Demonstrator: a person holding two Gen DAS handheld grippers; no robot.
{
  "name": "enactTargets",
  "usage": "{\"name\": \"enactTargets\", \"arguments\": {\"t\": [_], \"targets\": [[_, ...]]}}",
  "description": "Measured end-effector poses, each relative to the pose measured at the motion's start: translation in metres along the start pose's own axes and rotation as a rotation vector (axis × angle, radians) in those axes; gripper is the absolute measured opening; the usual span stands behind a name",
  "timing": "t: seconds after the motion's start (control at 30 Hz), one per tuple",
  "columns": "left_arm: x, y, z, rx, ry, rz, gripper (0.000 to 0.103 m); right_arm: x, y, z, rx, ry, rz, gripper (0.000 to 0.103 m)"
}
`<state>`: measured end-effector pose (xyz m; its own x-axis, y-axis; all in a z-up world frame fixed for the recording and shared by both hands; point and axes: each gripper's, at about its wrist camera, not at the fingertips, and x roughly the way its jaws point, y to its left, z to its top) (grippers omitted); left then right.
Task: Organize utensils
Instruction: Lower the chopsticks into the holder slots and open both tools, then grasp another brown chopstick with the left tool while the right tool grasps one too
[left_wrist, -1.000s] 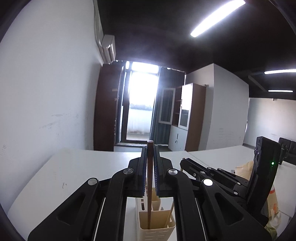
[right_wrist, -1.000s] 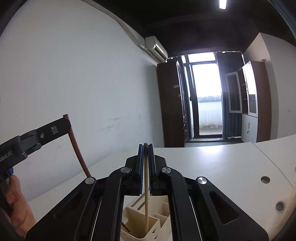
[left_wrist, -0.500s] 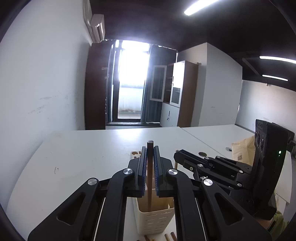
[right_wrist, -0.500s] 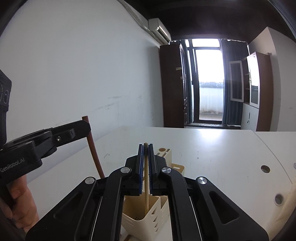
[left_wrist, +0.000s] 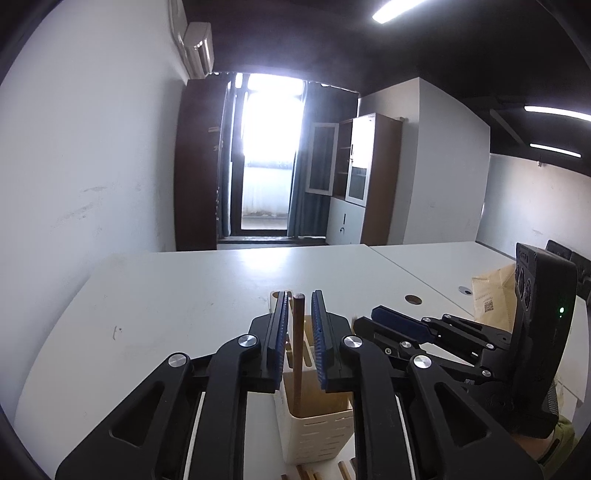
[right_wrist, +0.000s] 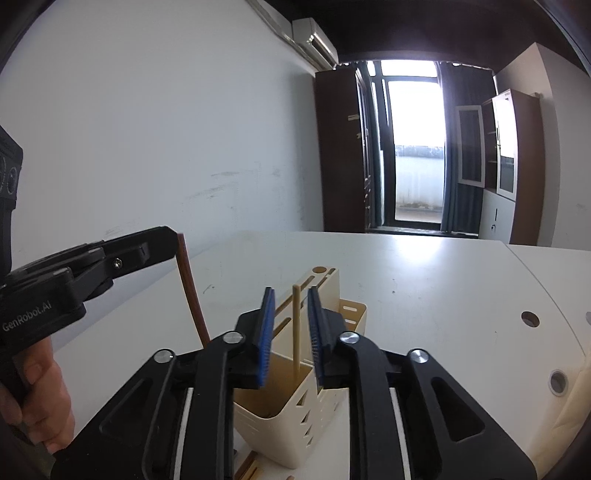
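Both grippers stand open — left gripper (left_wrist: 299, 306) around a brown chopstick (left_wrist: 296, 354), right gripper (right_wrist: 290, 306) around a pale one (right_wrist: 296, 332) (each dropped upright in the holder (left_wrist: 317, 432)).

- Strong daylight through the glass door (left_wrist: 271, 158), blown out to white glare, with haze around the frame.
- Dark ceiling, two bright strip lights (left_wrist: 404, 9) overhead.
- Pale sheen across the tabletop (right_wrist: 424, 273) below the door.
- Heavy fisheye bending, black corners.
- Tongs (right_wrist: 290, 328) slightly soft close up.
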<state>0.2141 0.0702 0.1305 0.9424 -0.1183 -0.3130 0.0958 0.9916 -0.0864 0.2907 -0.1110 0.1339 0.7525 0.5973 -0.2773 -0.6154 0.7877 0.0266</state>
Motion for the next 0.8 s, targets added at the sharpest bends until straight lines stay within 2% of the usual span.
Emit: {"name": "enactTargets", "arguments": {"t": [0.13, 0.47, 0.6, 0.8], "targets": [[-0.011, 0.004, 0.004, -0.017, -0.022, 0.007, 0.014, -0.006, 0.0, 0.0, 0.002, -0.009, -0.004, 0.025], [-0.038, 0.001, -0.004, 0.001, -0.008, 0.047, 0.021, -0.024, -0.001, -0.008, -0.001, 0.0, -0.046, 0.039], [-0.043, -0.003, -0.016, 0.024, 0.037, 0.065, 0.027, -0.035, 0.001, -0.02, -0.025, 0.021, -0.059, 0.048], [-0.043, 0.007, -0.055, -0.011, 0.111, 0.088, 0.029, -0.042, -0.003, -0.055, 0.004, 0.079, -0.06, 0.051]]}}
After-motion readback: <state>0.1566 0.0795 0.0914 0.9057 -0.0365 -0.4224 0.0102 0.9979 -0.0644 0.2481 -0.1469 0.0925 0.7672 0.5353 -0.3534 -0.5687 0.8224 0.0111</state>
